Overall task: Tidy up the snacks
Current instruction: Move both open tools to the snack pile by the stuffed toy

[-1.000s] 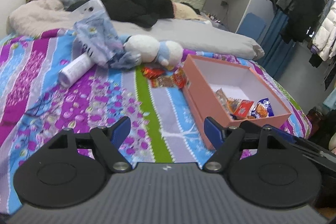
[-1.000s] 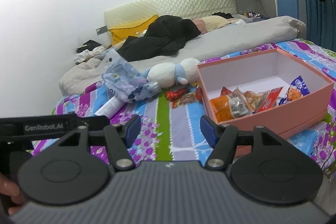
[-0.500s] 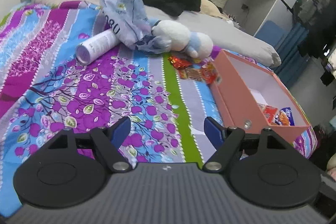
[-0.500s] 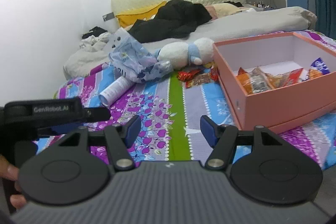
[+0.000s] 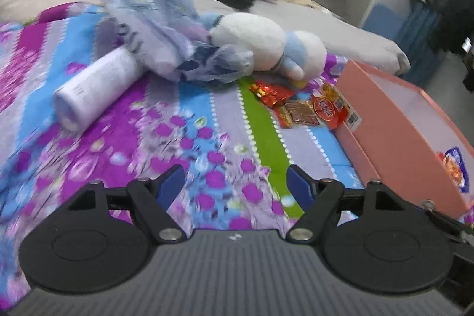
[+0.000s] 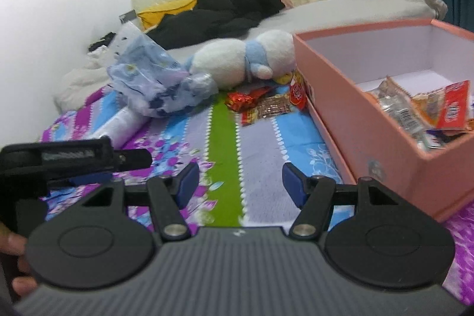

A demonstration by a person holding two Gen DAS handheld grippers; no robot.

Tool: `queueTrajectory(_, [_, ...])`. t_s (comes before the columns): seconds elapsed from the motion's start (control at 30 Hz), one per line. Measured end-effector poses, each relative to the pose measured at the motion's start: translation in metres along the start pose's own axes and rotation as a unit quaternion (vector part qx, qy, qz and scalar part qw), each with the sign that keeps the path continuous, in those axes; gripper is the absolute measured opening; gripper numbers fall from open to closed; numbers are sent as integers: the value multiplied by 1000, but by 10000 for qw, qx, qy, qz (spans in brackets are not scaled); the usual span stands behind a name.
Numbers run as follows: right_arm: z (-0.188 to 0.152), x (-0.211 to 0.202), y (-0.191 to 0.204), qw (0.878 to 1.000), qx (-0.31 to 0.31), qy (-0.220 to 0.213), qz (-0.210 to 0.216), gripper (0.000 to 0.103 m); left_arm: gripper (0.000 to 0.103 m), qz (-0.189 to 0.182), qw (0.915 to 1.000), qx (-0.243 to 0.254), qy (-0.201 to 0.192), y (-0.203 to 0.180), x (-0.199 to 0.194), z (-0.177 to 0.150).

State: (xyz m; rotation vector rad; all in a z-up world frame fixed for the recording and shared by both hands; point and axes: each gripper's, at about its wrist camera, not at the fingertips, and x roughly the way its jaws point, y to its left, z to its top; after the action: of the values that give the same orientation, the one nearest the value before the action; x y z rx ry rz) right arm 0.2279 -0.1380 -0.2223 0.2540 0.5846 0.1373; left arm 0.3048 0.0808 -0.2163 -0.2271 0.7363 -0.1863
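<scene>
Both tools are standing wide, nothing between the blue pads of either. The left tool (image 5: pixel 235 182) is hovering over the patterned bedspread (image 5: pixel 183 144); the right tool (image 6: pixel 240 182) is hanging over the green stripe of the same cover, with the left one showing at the left edge of its view.

The loose snacks (image 5: pixel 299 108) are lying on the bed in a small cluster: a crinkled red wrapper (image 5: pixel 271 92), a flat brown packet (image 5: pixel 300 113) and a red round-logo packet (image 5: pixel 327 107). The cluster is sitting just beside the near corner of the pink box (image 5: pixel 394 123), the red-logo packet touching or leaning on the box wall, which of the two cannot be told. A white plush toy (image 5: pixel 266 45) is lying just behind them. The box is already holding several packets (image 6: pixel 414 102).

Key relation: from the left tool the cluster is lying ahead and to the right; from the right tool (image 6: pixel 263 105) it is lying nearly straight ahead, slightly right. The brown packet's long side is running roughly across both views. Judgement: the right hand looks better lined up; the box is on its side too, so carry would be short.

A blue plastic bag (image 5: pixel 160 19) and a white tube (image 5: pixel 94 85) are lying well left of the snacks, clear of the approach.
</scene>
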Motion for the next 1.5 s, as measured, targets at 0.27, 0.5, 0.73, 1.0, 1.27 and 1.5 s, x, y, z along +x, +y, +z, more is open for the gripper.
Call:
queueTrajectory(0.27, [11, 64, -11, 9980, 527, 68, -331, 63, 79, -415, 9970, 602, 266, 5, 81, 30])
queueTrajectory(0.5, [25, 110, -23, 9899, 1221, 161, -696, 57, 67, -728, 9917, 1007, 342, -1, 139, 52])
queueTrajectory(0.73, [39, 136, -37, 9754, 2053, 45, -807, 45, 67, -874, 9901, 1077, 192, -7, 168, 70])
queueTrajectory(1.0, [47, 149, -38, 9654, 2406, -111, -1001, 44, 69, -1010, 9894, 1047, 52, -6, 183, 77])
queueTrajectory(1.27, [54, 155, -39, 9515, 2882, -384, -1000, 43, 71, -1134, 9882, 1025, -93, -4, 185, 71])
queueTrajectory(1.5, [57, 163, -38, 9568, 2712, -296, -1002, 7, 72, -1147, 9879, 1036, -100, -2, 179, 68])
